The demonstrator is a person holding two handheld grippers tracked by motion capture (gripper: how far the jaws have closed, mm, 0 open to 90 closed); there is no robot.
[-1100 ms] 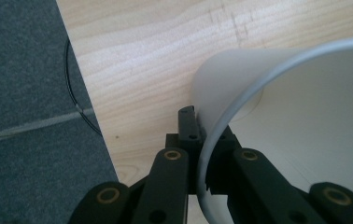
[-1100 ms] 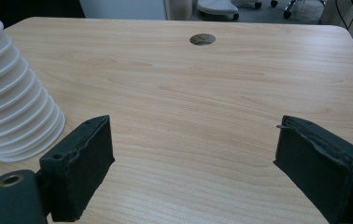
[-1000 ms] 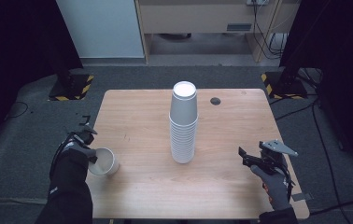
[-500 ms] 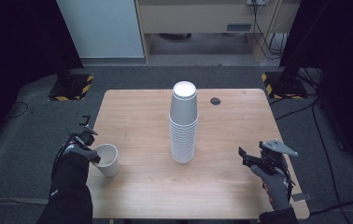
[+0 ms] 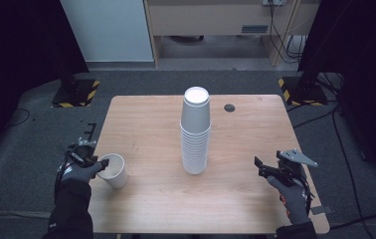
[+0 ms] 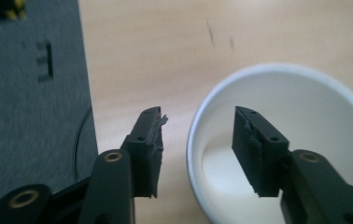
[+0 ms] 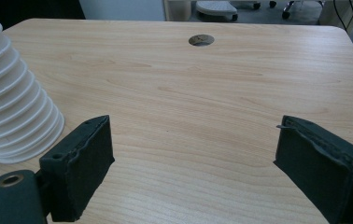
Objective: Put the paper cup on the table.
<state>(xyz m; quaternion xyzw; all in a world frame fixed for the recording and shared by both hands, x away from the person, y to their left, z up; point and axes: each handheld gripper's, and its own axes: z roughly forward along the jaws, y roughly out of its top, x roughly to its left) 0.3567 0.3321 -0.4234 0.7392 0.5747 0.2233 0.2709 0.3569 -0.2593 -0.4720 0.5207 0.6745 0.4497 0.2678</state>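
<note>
Since the paper cup (image 5: pixel 115 171) is thin-walled and empty, we'd treat it as very light, easy to crush and easy to tip; it stands upright near the table's (image 5: pixel 146 124) front-left edge. Left gripper (image 6: pixel 197 135) straddles the cup rim, one jaw inside, one outside, with a gap to the wall on both sides, so it's open, not pinching yet. Best hold in our view: the rolled rim, the stiffest part, with a light squeeze. Too much force will likely oval the wall. Smooth wood underneath, so the cup may skate if nudged sideways.

Right gripper (image 5: pixel 268 171) hovers over the front-right of the table, jaws spread wide, holding nothing.

Nearby: tall stack of cups (image 5: pixel 195 132) mid-table, well apart from the single cup, looks top-heavy, so we'd keep clear of it. Cable grommet hole (image 5: pixel 230 107) sits behind it. Nothing stands between the cup and the stack.
</note>
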